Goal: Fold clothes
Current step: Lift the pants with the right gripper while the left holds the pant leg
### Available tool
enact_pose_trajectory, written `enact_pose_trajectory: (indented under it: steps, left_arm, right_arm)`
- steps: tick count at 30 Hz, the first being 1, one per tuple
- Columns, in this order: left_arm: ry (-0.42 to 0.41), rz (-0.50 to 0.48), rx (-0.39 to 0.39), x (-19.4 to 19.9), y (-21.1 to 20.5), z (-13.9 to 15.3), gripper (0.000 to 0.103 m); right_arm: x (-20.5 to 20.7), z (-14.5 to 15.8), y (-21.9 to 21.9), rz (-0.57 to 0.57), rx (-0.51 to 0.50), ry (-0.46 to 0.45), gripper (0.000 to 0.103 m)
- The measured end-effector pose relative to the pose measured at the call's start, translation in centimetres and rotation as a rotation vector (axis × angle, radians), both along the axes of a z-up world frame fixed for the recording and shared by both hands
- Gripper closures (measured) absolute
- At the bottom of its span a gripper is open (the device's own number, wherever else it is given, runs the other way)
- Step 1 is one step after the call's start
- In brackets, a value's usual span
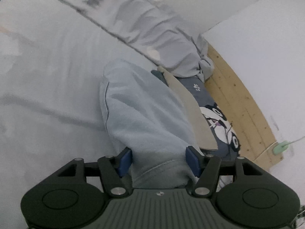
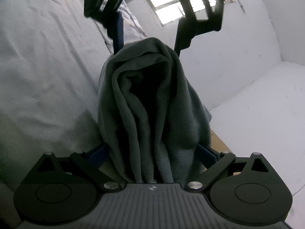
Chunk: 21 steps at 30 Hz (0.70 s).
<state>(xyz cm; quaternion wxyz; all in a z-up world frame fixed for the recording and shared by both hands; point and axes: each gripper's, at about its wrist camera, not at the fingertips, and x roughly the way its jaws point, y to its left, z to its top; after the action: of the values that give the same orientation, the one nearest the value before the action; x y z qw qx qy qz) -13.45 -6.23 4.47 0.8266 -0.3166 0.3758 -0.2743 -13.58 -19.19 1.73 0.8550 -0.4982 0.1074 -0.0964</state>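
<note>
We are holding a light blue garment (image 1: 144, 114) stretched between both grippers above the bed (image 1: 47, 72), near its edge by the wooden floor (image 1: 238, 103). Our left gripper (image 1: 159, 160) is clamping one bunched end, the cloth filling the gap between its blue pads (image 1: 125, 160). Our right gripper (image 2: 152, 152) is gripping the other end, where the fabric (image 2: 148, 99) is hanging in dark folds between its fingers. In the right wrist view the left gripper (image 2: 150, 38) is showing at the top, pinching the far end of the cloth. Beside the garment a navy cartoon-print piece (image 1: 215, 114) and a beige one (image 1: 190, 110) are lying at the bed's edge, with a crumpled grey blanket (image 1: 152, 24) running beyond them. A white wall (image 1: 266, 47) is standing past the floor, and a window (image 2: 171, 5) is glowing behind.
</note>
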Motion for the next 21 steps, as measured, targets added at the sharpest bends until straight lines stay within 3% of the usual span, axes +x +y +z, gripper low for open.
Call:
enact_pose_trajectory:
  steps: [6, 11, 13, 17, 20, 21]
  left_arm:
    - [-0.126, 0.011, 0.095, -1.1, -1.1, 1.5, 0.044]
    - [-0.243, -0.139, 0.067, -2.5, -3.6, 3.1, 0.044]
    - [-0.250, -0.191, 0.072, -2.8, -5.0, 3.0, 0.044]
    - [-0.200, -0.193, 0.085, -1.5, -5.8, 1.1, 0.044]
    - [-0.159, -0.190, 0.095, -0.3, -6.4, -0.3, 0.045]
    - [-0.145, -0.189, 0.099, 0.0, -6.6, -0.8, 0.046]
  right_arm:
    - [1.2, 0.1, 0.2, 0.034, 0.002, 0.029, 0.005]
    - [2.2, 0.2, 0.5, 0.057, -0.006, 0.045, 0.005]
    - [2.7, 0.4, 0.4, 0.059, -0.003, 0.044, 0.005]
    - [3.3, 0.6, 0.3, 0.068, 0.000, 0.045, 0.005]
    - [2.9, 0.0, -4.4, 0.069, 0.009, 0.053, 0.005]
    - [2.4, 0.0, -4.2, 0.070, 0.011, 0.056, 0.005]
